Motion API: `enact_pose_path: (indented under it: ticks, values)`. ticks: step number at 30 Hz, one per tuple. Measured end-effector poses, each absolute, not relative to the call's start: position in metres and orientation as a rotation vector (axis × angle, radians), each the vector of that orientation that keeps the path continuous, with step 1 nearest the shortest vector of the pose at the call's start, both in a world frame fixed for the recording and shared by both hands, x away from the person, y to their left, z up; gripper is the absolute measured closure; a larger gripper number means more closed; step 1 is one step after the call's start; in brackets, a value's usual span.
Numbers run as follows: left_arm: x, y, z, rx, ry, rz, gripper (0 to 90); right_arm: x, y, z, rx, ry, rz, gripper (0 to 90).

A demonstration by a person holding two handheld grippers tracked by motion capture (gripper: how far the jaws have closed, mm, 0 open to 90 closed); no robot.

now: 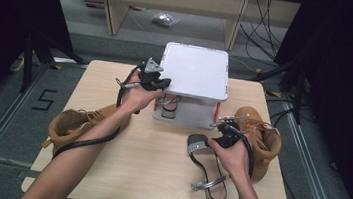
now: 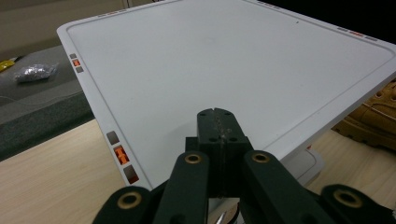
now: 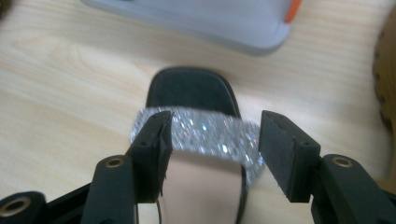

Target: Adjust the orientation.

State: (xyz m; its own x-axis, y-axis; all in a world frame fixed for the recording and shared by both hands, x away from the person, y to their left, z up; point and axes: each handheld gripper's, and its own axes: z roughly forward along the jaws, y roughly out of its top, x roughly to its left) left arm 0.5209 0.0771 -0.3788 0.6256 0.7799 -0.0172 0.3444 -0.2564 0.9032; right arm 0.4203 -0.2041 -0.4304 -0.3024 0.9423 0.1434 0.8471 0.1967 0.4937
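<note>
High view: pale wood worktop (image 1: 156, 167) on grey floor, dark curtains at sides; sandal (image 1: 207, 168) near front-right edge w/ right claw (image 1: 222, 126) over its toe, white rack (image 1: 195, 71) at back edge. Left claw view: left claw (image 2: 217, 122) jaws pressed together, empty, over rack lid (image 2: 224, 60). Right claw view: right claw (image 3: 212, 140) jaws apart, straddling glitter strap (image 3: 205, 130), pads not pressing.

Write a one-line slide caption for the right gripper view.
Right gripper, jaws open, poised over the glittery strap of a black sandal on the wooden table, near a white box.
</note>
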Motion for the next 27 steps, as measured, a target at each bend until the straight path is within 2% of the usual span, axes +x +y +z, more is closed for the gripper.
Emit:
enact_pose_path:
  ticks: [8, 27]
  values:
    - [0.521, 0.077, -0.378, 1.852, 0.904, 0.547, 89.8, 0.407, -0.22, -0.433, 1.754, 2.308, 0.695, 44.4]
    - [0.521, 0.077, -0.378, 1.858, 0.908, 0.545, 89.8, 0.388, -0.222, -0.429, 1.796, 2.405, 0.592, 43.6]
